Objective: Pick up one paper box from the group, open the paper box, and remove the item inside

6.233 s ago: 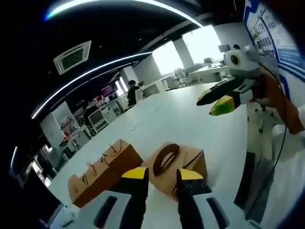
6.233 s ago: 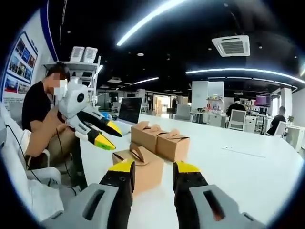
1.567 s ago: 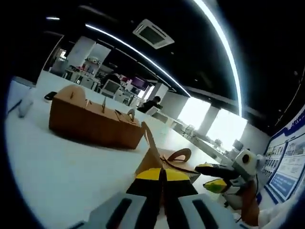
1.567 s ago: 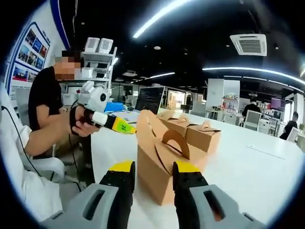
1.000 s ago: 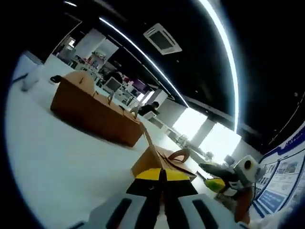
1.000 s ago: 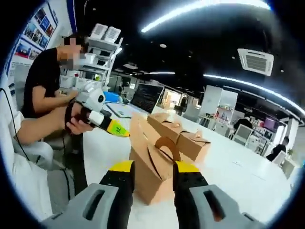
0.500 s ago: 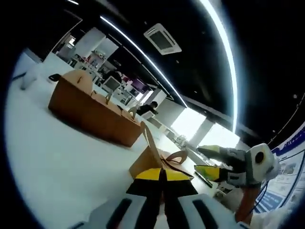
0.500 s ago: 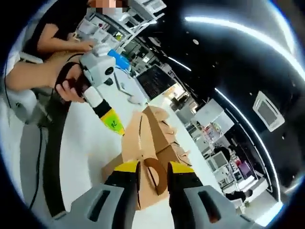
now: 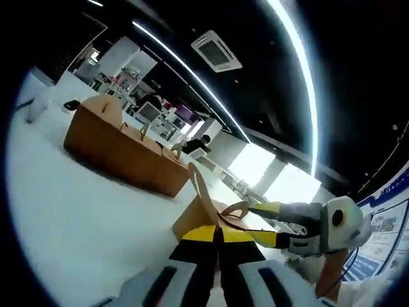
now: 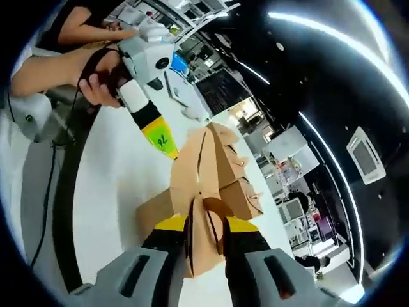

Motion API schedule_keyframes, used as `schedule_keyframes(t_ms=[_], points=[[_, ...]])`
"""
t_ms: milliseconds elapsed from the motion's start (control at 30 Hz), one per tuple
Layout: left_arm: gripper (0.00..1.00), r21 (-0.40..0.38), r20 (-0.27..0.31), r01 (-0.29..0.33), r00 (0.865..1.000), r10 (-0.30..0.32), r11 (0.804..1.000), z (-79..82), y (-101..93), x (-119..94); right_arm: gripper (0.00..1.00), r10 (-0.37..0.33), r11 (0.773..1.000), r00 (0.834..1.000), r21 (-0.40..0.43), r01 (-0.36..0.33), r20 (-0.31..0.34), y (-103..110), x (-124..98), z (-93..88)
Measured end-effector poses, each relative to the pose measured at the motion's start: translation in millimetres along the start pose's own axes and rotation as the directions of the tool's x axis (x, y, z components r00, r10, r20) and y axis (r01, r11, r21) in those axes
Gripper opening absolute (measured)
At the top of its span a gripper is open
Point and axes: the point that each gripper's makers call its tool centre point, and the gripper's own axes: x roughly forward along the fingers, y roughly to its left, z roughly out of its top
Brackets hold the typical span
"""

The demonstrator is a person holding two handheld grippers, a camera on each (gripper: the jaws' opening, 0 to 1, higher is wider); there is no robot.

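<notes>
1. Left gripper view: the left gripper [image 9: 217,235] was pinched on the box [image 9: 203,214] flap, pinning it on the table [image 9: 70,211].
2. Right gripper view: the right gripper [image 10: 206,225] straddled the box handle [image 10: 213,214], probably to pull it open; whether it gripped, I could not tell.

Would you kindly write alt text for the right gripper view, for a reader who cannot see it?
The right tongs close on the handle flap of a brown paper box on a white table. The left tongs, held in a person's hand, grip the box's far flap. More paper boxes stand behind.
</notes>
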Motion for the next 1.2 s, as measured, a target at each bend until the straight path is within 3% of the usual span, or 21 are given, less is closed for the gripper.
schedule_keyframes(t_ms=[167, 267, 367, 600, 800, 1033, 1133, 1167, 1200], points=[[0.03, -0.007, -0.001, -0.003, 1.0, 0.003, 1.0, -1.2, 1.6, 0.6, 0.16, 0.03, 0.999, 0.999, 0.024, -0.029, -0.029, -0.6, 4.0, -2.2], [0.03, -0.006, -0.004, 0.001, 1.0, -0.001, 1.0, -2.6, 0.3, 1.3, 0.03, 0.065, 0.997, 0.997, 0.035, -0.063, -0.049, 10.2, 6.7, -4.3], [0.03, -0.009, -0.004, 0.001, 1.0, -0.001, 1.0, -2.4, 1.0, 2.1, 0.03, 0.049, 0.999, 0.997, 0.012, -0.048, -0.059, 10.1, 6.1, -4.9], [0.03, -0.018, -0.001, -0.006, 1.0, 0.006, 1.0, -2.2, 3.5, 2.7, 0.02, 0.05, 0.996, 0.998, 0.071, -0.048, -0.035, 7.9, 5.5, -2.8], [0.03, -0.02, 0.004, -0.012, 1.0, 0.013, 1.0, -1.1, 5.7, 2.8, 0.02, 0.022, 0.982, 1.0, 0.189, -0.025, 0.018, -3.1, -4.0, 1.0], [0.03, -0.022, 0.008, -0.016, 1.0, 0.016, 1.0, -0.4, 6.4, 2.3, 0.02, -0.017, 0.935, 0.996, 0.355, -0.015, 0.089, -18.7, -16.3, 0.4], [0.03, -0.024, 0.009, -0.018, 1.0, 0.018, 1.0, -0.5, 6.7, 2.0, 0.02, -0.016, 0.885, 0.99, 0.463, -0.05, 0.139, -23.1, -19.7, -1.5], [0.03, -0.025, 0.008, -0.019, 1.0, 0.019, 1.0, -0.6, 6.9, 1.9, 0.03, -0.022, 0.859, 0.987, 0.508, -0.064, 0.162, -25.8, -21.9, -3.2], [0.03, -0.024, 0.008, -0.02, 1.0, 0.02, 1.0, -0.6, 6.9, 1.7, 0.03, -0.025, 0.852, 0.986, 0.519, -0.066, 0.167, -26.6, -22.5, -3.8]])
